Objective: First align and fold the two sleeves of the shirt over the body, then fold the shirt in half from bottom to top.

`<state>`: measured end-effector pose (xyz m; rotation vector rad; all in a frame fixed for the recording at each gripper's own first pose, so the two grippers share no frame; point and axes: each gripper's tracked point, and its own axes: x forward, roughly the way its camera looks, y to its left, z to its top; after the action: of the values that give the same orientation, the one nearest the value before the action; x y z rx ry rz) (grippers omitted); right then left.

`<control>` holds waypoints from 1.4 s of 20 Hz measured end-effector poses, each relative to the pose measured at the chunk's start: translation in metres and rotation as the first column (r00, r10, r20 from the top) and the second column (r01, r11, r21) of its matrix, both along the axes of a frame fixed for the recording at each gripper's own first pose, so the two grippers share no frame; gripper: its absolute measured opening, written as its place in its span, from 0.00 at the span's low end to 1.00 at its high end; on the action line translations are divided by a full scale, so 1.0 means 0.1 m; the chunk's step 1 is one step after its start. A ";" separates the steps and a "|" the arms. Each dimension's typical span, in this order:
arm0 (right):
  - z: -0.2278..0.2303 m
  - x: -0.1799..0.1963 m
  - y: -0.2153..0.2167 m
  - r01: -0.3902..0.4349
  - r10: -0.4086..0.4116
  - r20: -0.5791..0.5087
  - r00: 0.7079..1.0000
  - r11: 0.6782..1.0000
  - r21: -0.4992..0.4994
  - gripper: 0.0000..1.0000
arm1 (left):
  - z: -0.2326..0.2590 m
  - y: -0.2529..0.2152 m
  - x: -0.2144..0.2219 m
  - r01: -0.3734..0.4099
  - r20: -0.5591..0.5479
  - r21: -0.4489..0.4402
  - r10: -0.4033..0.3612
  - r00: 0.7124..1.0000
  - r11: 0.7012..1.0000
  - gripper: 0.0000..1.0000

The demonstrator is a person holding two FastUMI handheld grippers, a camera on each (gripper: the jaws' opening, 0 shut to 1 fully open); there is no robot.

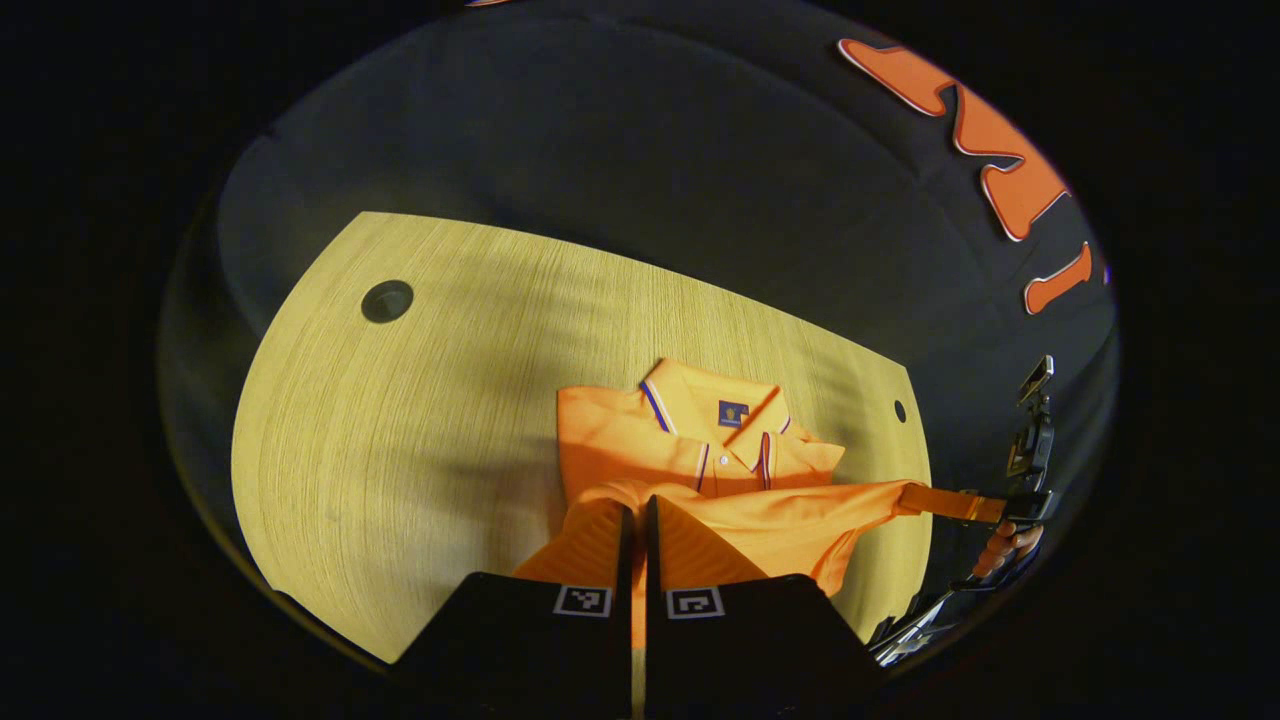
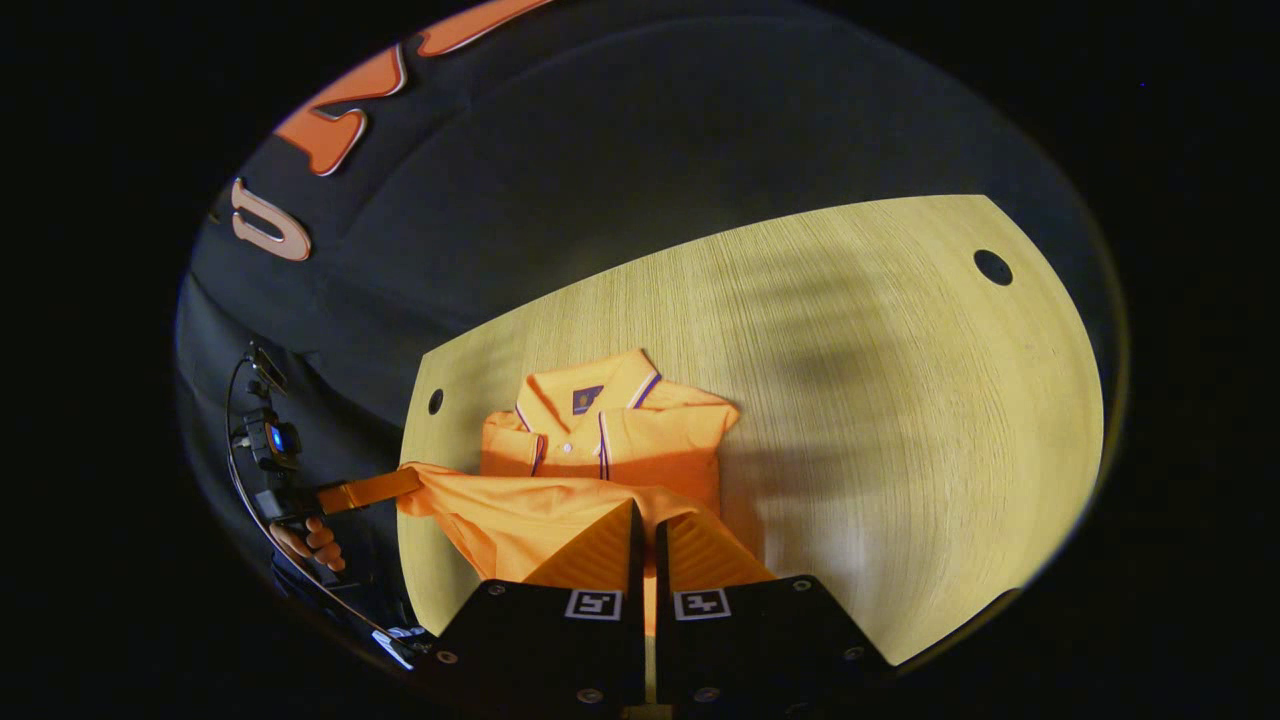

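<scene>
Orange polo shirt [image 1: 700, 450] lies collar-up on a pale wooden table [image 1: 400, 450], sleeves already folded in over the body, collar [image 1: 715, 405] toward the far edge. Left gripper [image 1: 640, 530] at the bottom of the view, its two fingers nearly together with the shirt's lifted hem pinched between them; the hem [image 1: 780, 515] stretches taut off to the right. There the other gripper [image 1: 945, 502] grips the hem's far corner past the table's edge, a hand [image 1: 1010, 548] holding it.
</scene>
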<state>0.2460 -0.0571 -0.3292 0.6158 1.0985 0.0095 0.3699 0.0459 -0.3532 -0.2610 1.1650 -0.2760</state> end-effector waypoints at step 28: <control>2.25 0.11 -0.38 0.261 0.069 0.679 0.731 0.891 -0.372 0.96 | 2.38 -0.30 -0.31 -0.157 0.630 0.064 0.082 0.772 0.986 0.99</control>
<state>0.2573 -0.0952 -0.1041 0.2046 0.3140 -0.1037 0.3392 0.0163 -0.1153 -0.1225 0.4904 -0.1608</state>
